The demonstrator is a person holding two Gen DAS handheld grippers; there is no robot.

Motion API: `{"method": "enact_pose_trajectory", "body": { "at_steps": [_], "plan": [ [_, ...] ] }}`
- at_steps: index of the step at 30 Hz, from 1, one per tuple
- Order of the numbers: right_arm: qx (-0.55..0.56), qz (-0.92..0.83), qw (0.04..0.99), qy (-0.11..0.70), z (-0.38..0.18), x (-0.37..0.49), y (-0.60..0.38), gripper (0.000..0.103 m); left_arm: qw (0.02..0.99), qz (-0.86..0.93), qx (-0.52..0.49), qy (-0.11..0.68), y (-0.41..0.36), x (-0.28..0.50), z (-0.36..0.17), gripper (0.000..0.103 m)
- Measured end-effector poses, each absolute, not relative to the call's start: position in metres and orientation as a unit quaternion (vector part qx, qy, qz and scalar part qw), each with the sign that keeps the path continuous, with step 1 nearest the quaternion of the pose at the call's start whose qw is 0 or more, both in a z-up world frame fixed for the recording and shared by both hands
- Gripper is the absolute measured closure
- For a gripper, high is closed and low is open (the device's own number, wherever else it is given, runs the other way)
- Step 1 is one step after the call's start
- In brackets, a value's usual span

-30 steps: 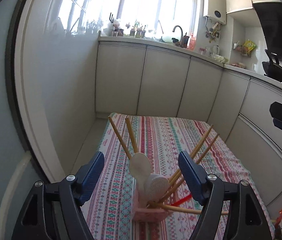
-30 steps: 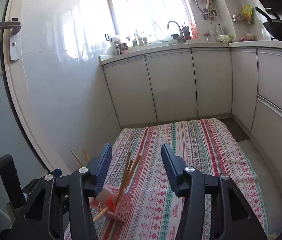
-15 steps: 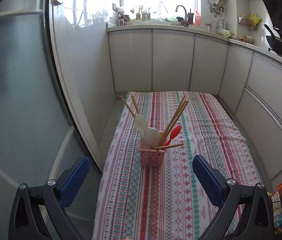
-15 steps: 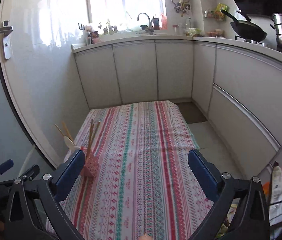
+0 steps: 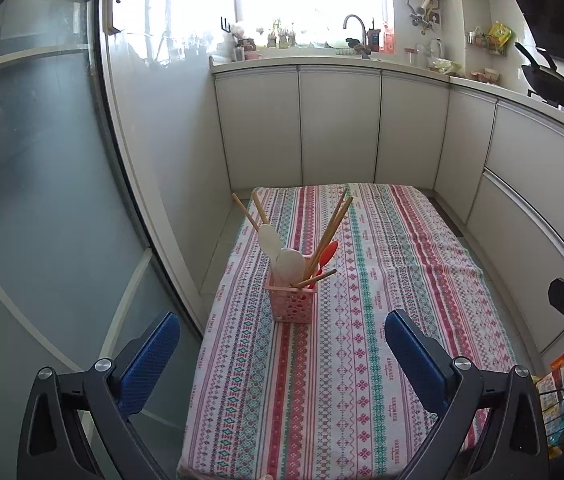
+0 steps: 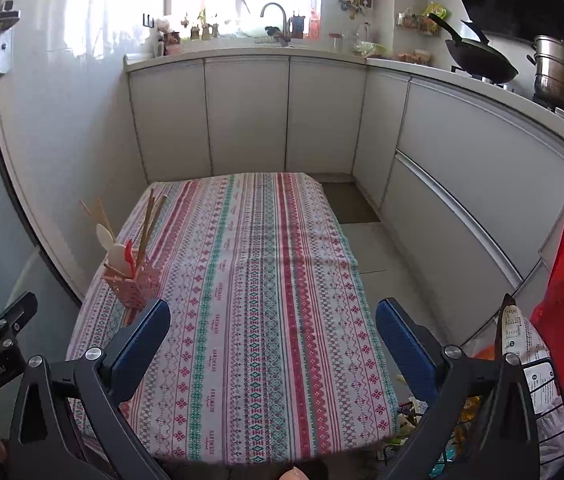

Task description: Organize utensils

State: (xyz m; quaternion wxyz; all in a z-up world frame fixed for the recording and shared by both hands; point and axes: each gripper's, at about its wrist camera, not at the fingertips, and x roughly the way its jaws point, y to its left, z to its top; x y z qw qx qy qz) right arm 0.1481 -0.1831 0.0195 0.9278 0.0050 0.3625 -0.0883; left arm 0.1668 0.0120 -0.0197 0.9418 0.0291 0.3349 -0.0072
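Note:
A pink perforated utensil holder [image 5: 291, 305] stands on the striped tablecloth [image 5: 362, 280] near the table's left edge. It holds several wooden chopsticks [image 5: 332, 226], two white spoons [image 5: 270, 240] and a red spoon [image 5: 328, 254]. It also shows in the right wrist view [image 6: 138, 286] at the left. My left gripper [image 5: 282, 354] is open and empty, held back above the table's near end. My right gripper [image 6: 272, 338] is open and empty, to the right of the holder.
White kitchen cabinets [image 5: 338, 128] wrap the far and right sides. A glass door [image 5: 34, 200] stands at the left. A wire basket with bags and packets [image 6: 542, 380] sits at the near right. A wok [image 6: 478, 60] and a steel pot [image 6: 562, 76] rest on the counter.
Both grippers have pulled back and up from the holder and opened wider. The holder stays upright on the cloth with the utensils in it.

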Motion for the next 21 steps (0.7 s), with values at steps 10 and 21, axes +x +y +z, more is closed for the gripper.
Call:
{"method": "enact_pose_trajectory", "body": {
  "at_steps": [10, 21],
  "plan": [
    [-0.004, -0.074, 0.924, 0.375, 0.012, 0.156, -0.173, 0.000, 0.939, -0.012, 0.029, 0.342, 0.011, 0.169, -0.024, 0.000],
    [-0.001, -0.072, 0.923, 0.379, 0.010, 0.159, -0.171, 0.000, 0.938, -0.016, 0.031, 0.344, 0.009, 0.169, -0.027, 0.000]
  ]
}}
